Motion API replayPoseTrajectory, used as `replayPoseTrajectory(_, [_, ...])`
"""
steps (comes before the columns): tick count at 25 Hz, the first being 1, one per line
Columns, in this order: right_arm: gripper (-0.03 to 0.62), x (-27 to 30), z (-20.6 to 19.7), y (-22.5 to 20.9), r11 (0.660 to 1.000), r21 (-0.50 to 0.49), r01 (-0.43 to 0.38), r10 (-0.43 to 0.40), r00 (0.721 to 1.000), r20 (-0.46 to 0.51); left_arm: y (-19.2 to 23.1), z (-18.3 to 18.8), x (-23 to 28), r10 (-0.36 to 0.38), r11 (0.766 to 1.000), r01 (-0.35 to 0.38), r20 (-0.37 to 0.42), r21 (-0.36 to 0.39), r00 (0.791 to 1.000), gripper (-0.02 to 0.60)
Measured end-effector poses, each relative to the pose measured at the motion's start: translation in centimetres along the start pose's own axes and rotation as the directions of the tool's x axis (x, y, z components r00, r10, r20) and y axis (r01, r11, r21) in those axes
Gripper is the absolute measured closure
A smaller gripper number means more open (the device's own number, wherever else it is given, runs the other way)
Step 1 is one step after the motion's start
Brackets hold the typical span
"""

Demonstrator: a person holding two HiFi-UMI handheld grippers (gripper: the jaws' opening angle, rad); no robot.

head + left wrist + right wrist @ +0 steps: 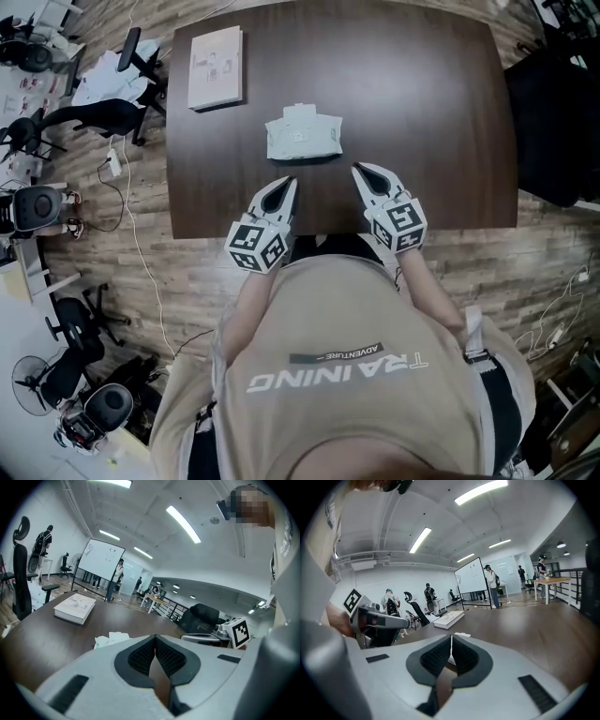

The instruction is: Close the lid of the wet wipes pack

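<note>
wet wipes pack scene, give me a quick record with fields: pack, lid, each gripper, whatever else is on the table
wet wipes pack: lies mid-table, ahead of both grippers, touched by neither
lid: a small white flap seems to stand up at the pack's far edge; open or shut not certain
left gripper: jaws together, empty, near the table's near edge
right gripper: jaws together, empty, beside the left one
book: lies flat at the table's far left corner
table: dark wood

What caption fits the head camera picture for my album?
Left gripper and right gripper, both shut, poised just short of the wet wipes pack on a dark table.
</note>
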State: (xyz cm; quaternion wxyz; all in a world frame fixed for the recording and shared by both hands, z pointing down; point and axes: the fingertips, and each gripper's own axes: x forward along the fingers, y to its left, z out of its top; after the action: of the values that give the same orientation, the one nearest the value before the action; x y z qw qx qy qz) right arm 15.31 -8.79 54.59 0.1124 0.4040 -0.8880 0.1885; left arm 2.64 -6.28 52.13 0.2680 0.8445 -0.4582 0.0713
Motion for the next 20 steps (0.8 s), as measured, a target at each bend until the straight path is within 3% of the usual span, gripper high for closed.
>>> replayPoseTrajectory(8, [0.579,2.9,4.8,0.7,0.997,-0.031,0.076,-0.075,0.996,0.043,3.9,3.9,1.2,-0.093,0.994,0.09,0.054,0.059,0.994,0.571])
replayPoseTrajectory(11, [0.579,4.4,5.6,1.2,0.994,0.022,0.108,-0.108,0.994,0.016,5.0,4.4,1.6,-0.134,0.99,0.132,0.043,0.042,0.99,0.571])
replayPoseTrajectory(13, [0.579,5.3,5.7,1.9,0.992,0.075,0.096,-0.097,0.995,0.005,5.6,4.5,1.8,-0.168,0.985,0.167,0.031,0.047,0.985,0.571])
replayPoseTrajectory(20, [0.579,7.8,3.8,0.8,0.989,0.085,0.122,-0.117,0.991,-0.059,9.0,3.7,3.9,-0.178,0.983,0.177,0.005,0.044,0.984,0.571])
